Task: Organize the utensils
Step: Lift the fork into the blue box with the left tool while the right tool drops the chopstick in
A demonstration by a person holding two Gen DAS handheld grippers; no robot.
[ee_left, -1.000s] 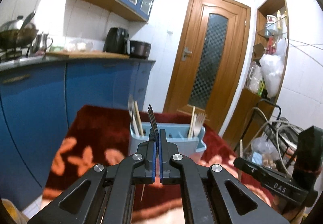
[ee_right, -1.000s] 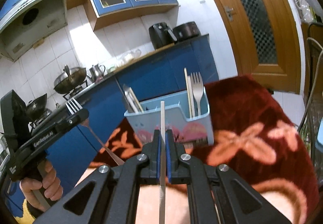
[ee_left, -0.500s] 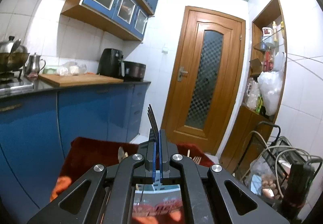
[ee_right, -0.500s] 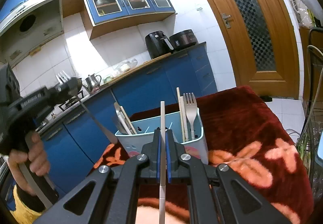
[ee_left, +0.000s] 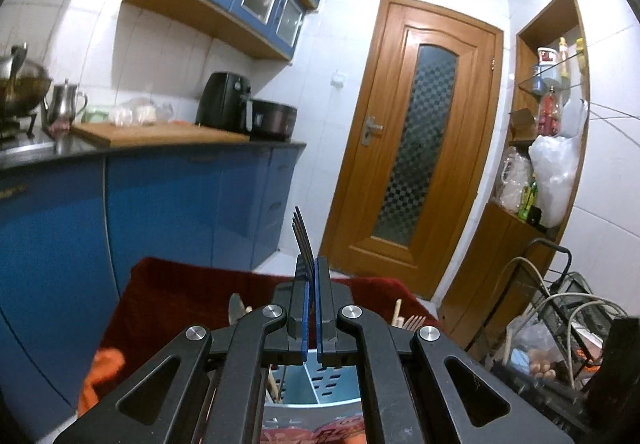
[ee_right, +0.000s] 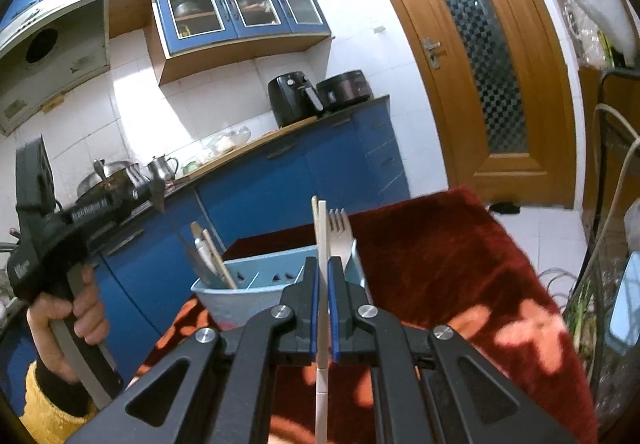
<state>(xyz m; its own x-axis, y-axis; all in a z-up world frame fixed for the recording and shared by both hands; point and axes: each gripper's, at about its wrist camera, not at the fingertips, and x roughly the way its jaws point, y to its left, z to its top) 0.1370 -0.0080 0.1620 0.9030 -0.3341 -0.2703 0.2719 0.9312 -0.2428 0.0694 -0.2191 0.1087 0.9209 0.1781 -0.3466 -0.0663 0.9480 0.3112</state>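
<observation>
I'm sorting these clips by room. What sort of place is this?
A home kitchen, most likely: blue cabinets under a dark countertop, an air fryer, a steel kettle by the stove, and a utensil caddy on the red cloth.

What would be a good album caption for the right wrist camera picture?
Right gripper clamps a pale chopstick before a blue utensil holder, while the left gripper lowers a fork.

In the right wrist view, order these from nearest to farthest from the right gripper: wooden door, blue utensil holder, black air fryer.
1. Blue utensil holder, just ahead of the right gripper, on the red cloth.
2. Black air fryer, on the counter behind.
3. Wooden door, far right.
</observation>
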